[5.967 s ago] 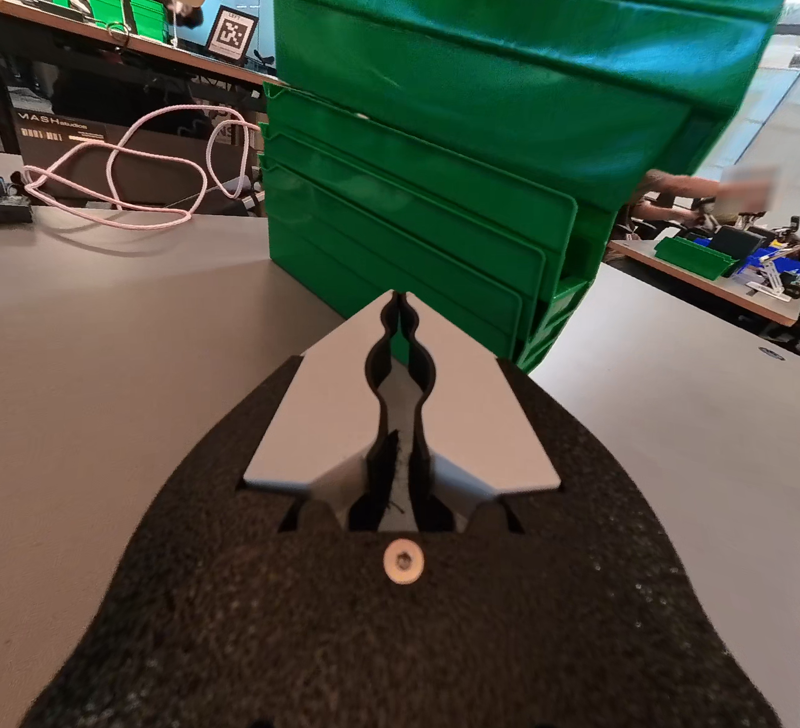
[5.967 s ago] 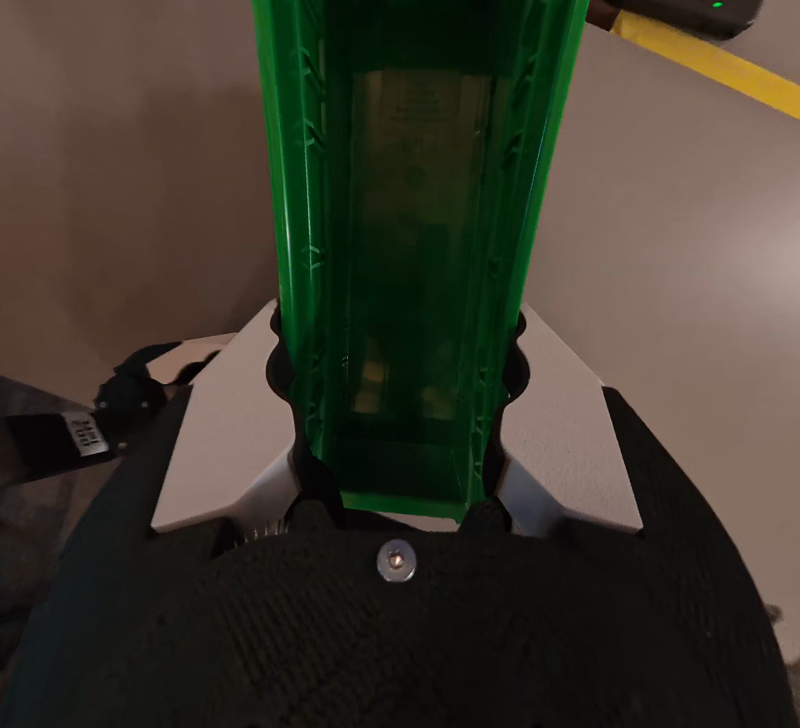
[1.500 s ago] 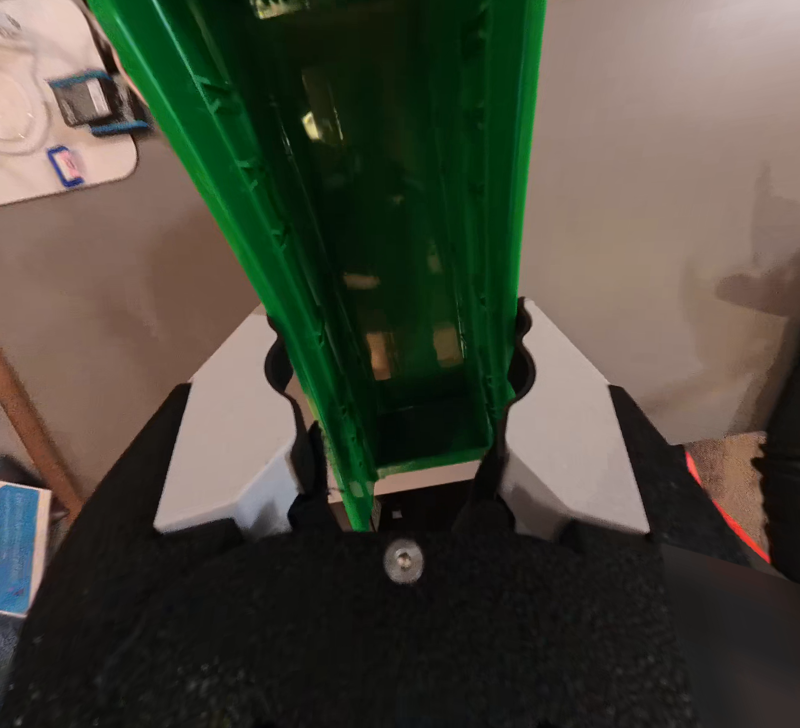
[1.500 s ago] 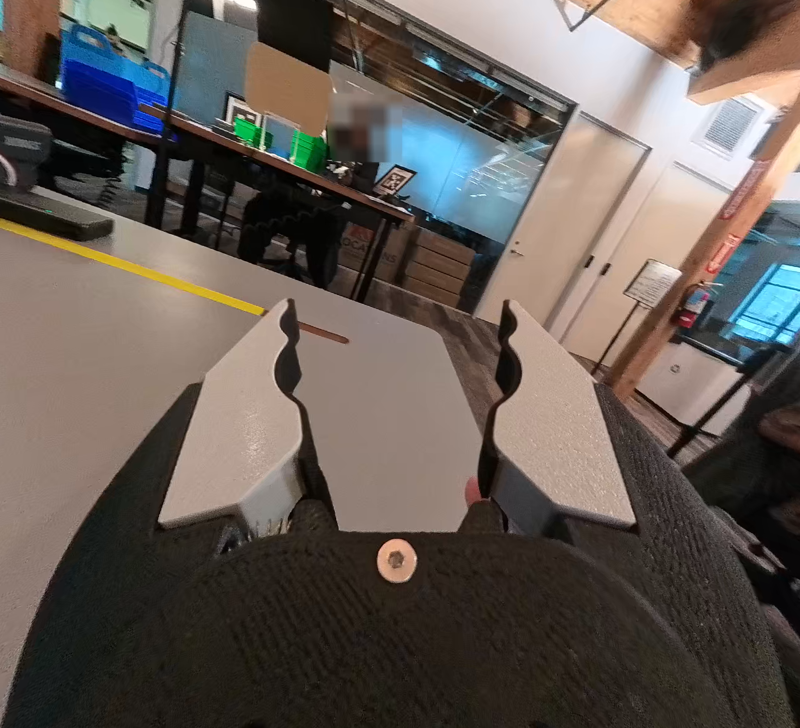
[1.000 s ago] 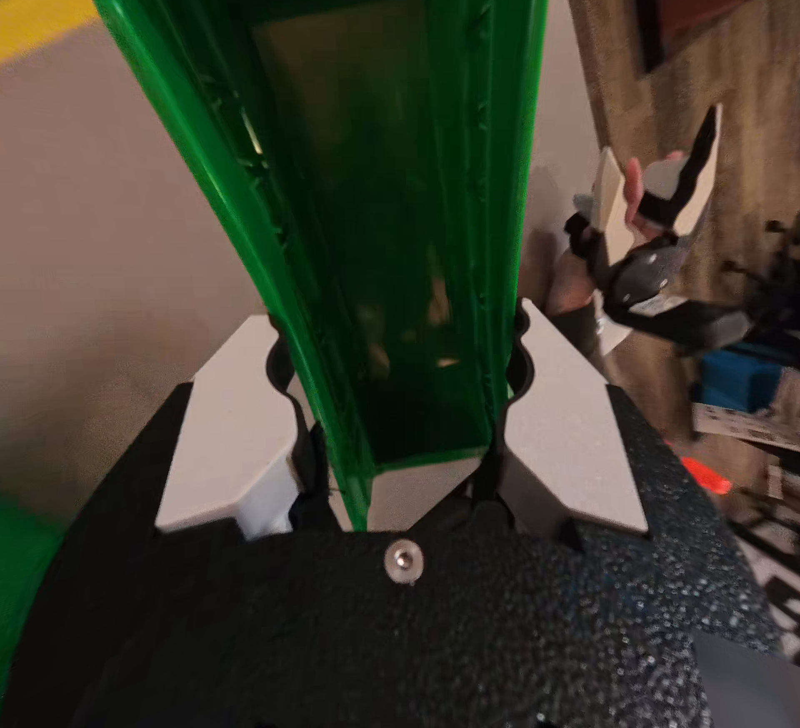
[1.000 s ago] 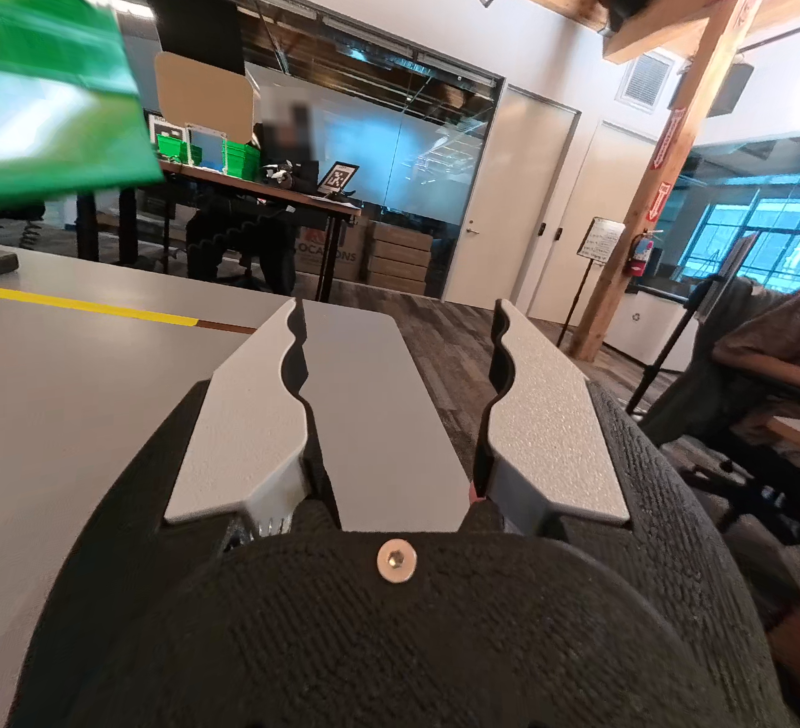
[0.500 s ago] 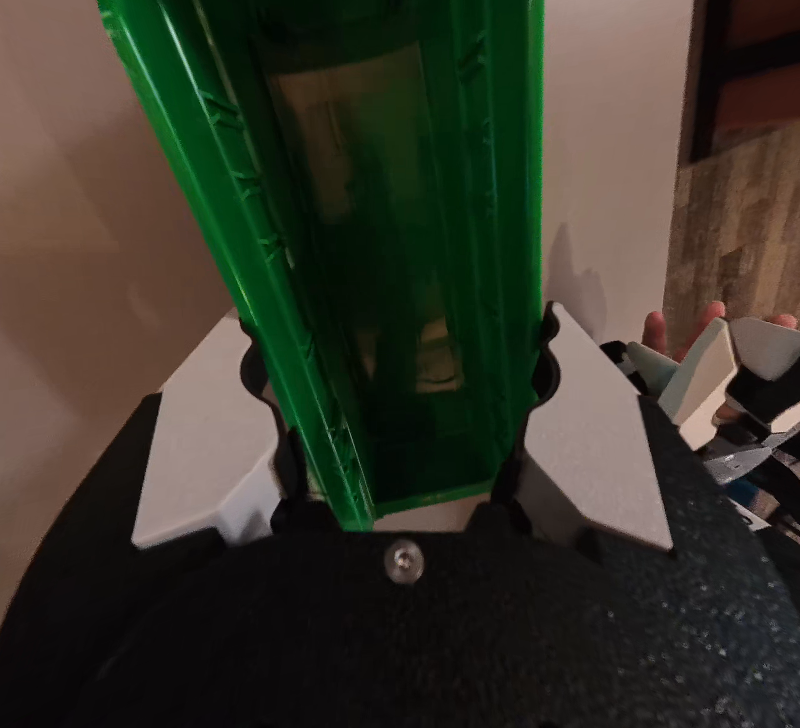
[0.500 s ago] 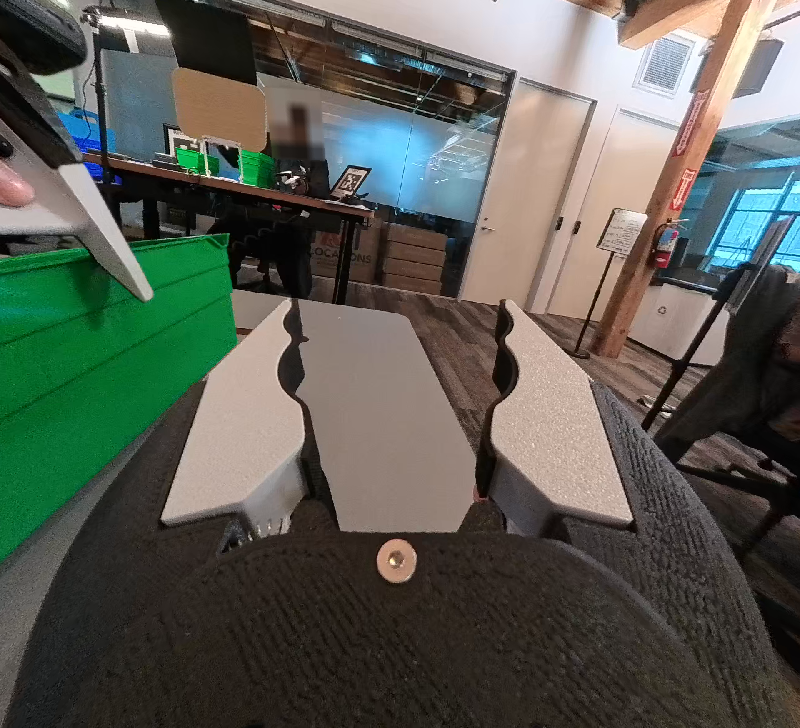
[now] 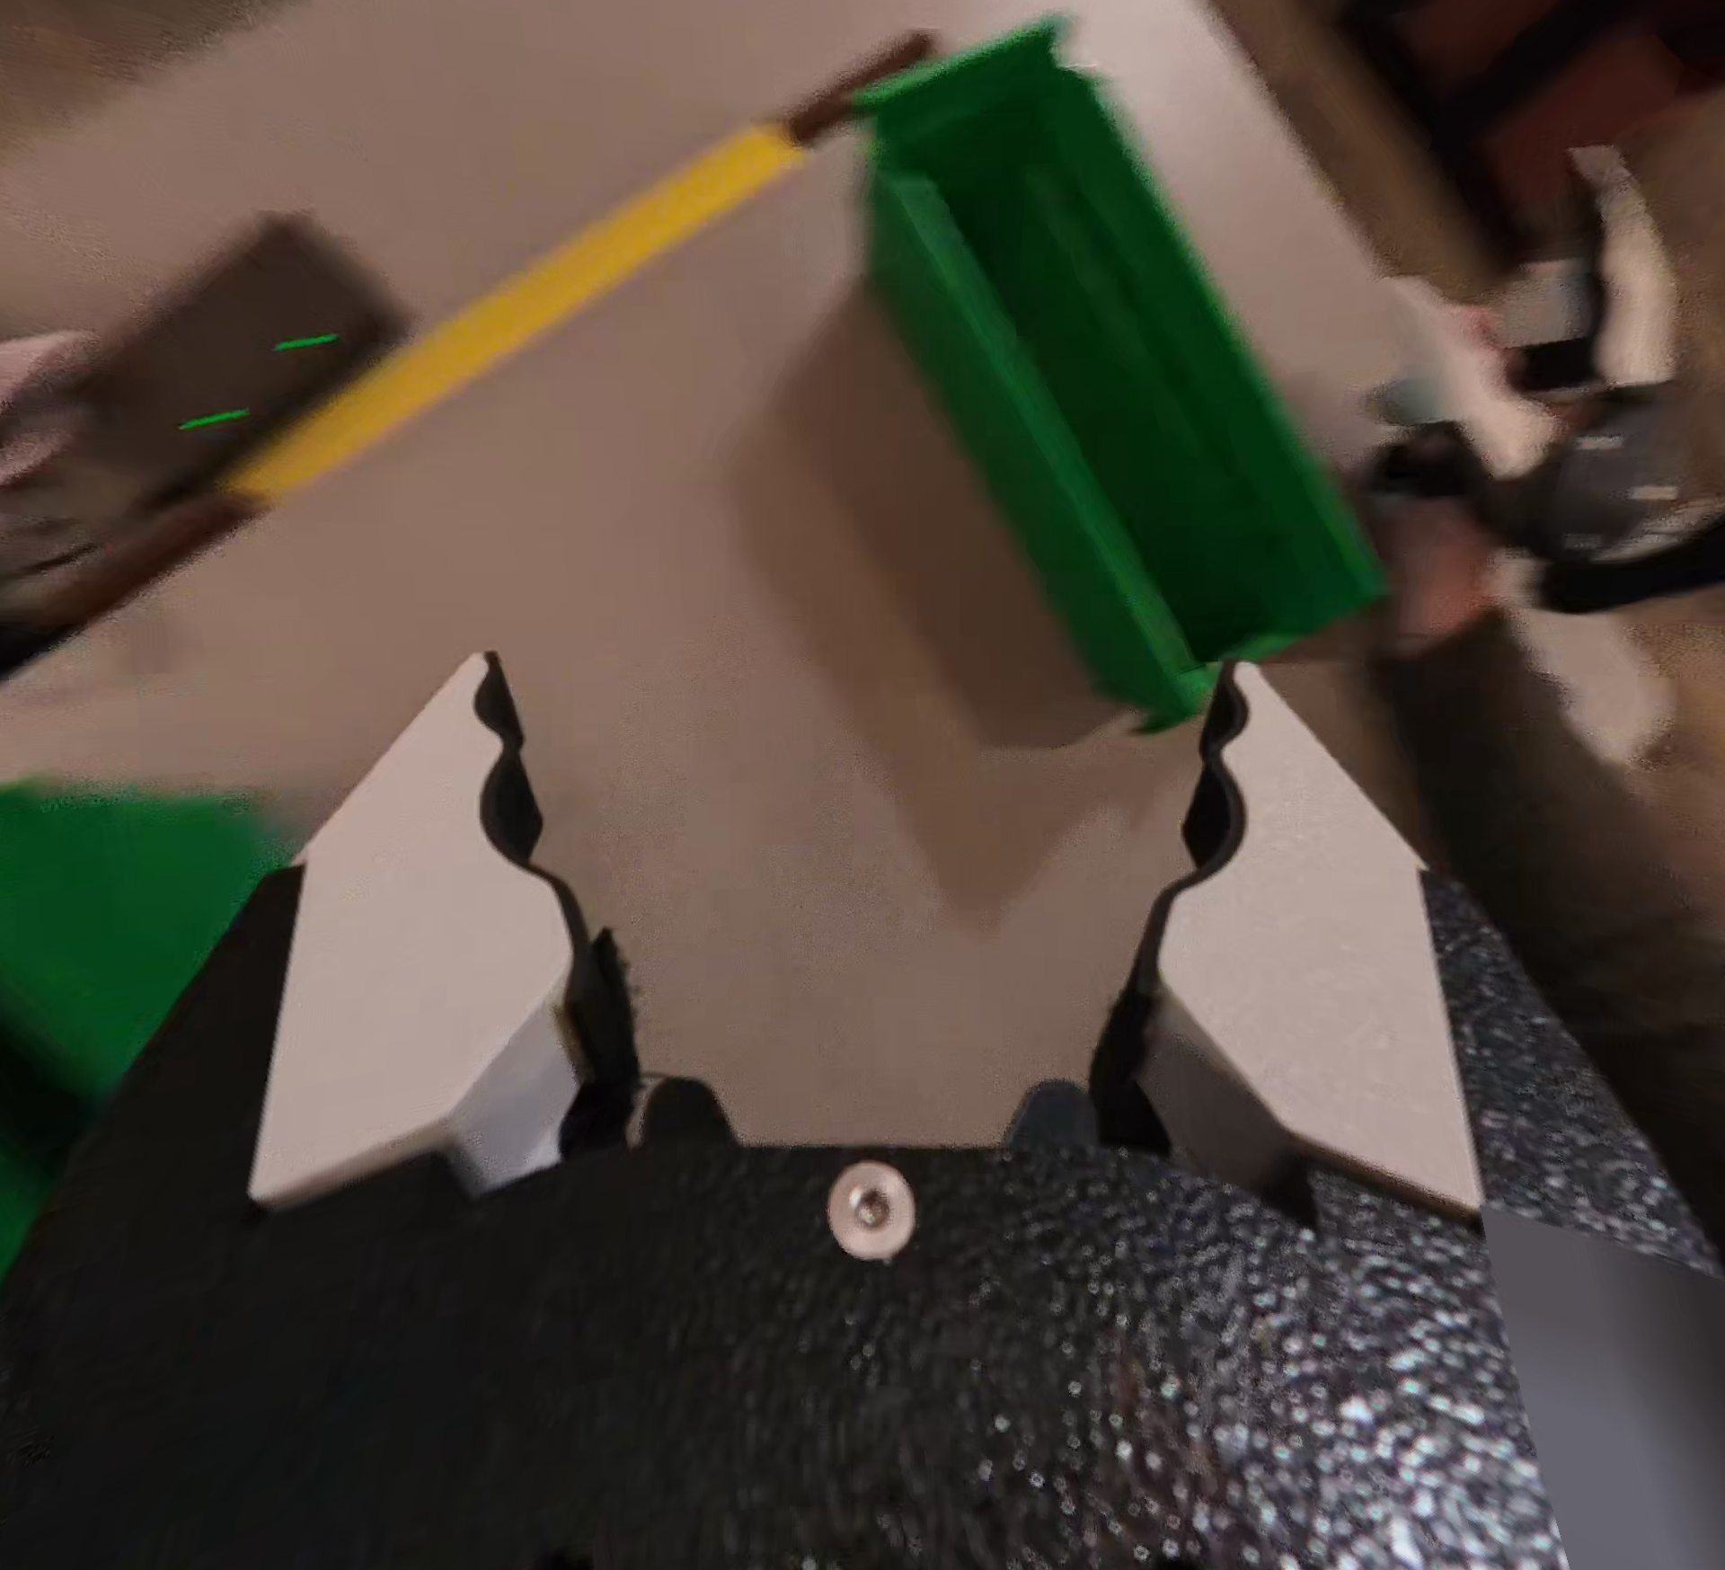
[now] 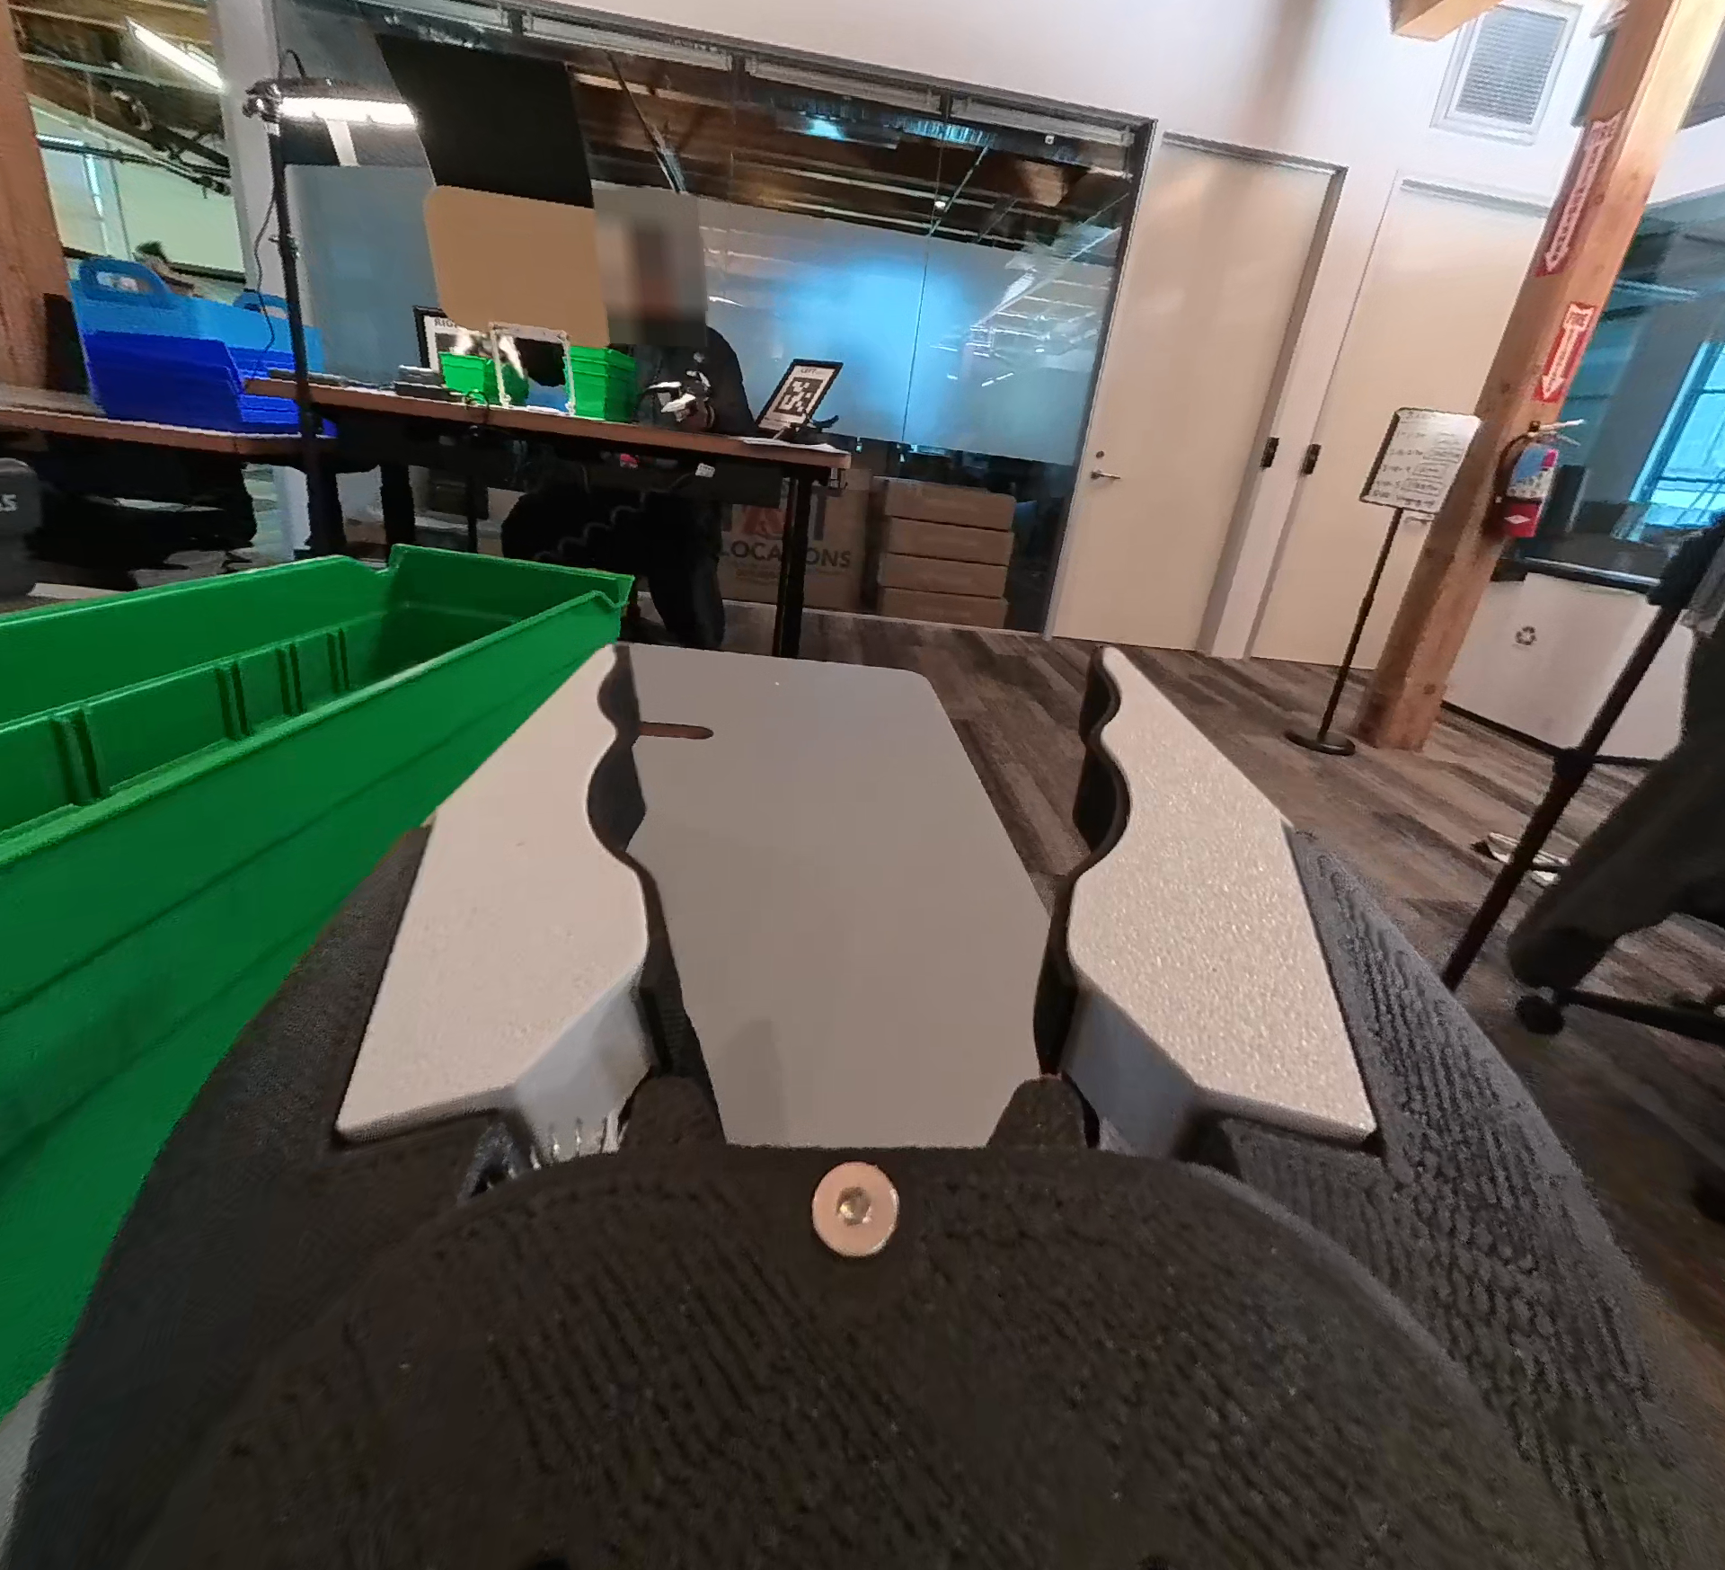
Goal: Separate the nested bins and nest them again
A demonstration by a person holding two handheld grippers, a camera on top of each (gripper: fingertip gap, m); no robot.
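Lying alone on the table [image 9: 653, 554], the green bin [image 9: 1101, 367] seems set apart for re-nesting, both left gripper [image 9: 854, 685] and right gripper [image 10: 854, 666] spread empty.

Bin [image 9: 1101, 367] bright green, second green bin [image 9: 84, 900] at left edge. Table [image 9: 653, 591] plain grey-beige with yellow stripe [image 9: 523, 321]. Gripper [image 9: 859, 778] fingers [image 9: 420, 918] pale grey, body speckled black. Far bins [image 10: 177, 377] blue. Floor [image 10: 1241, 741] dark wood-grain.

Bare table [image 9: 579, 591] lies open between the spread jaws of the left gripper [image 9: 859, 685] — the green bin [image 9: 1101, 367] blocks its right side. The right gripper [image 10: 854, 675] faces clear tabletop — that bin [image 10: 233, 741] crowds its left.
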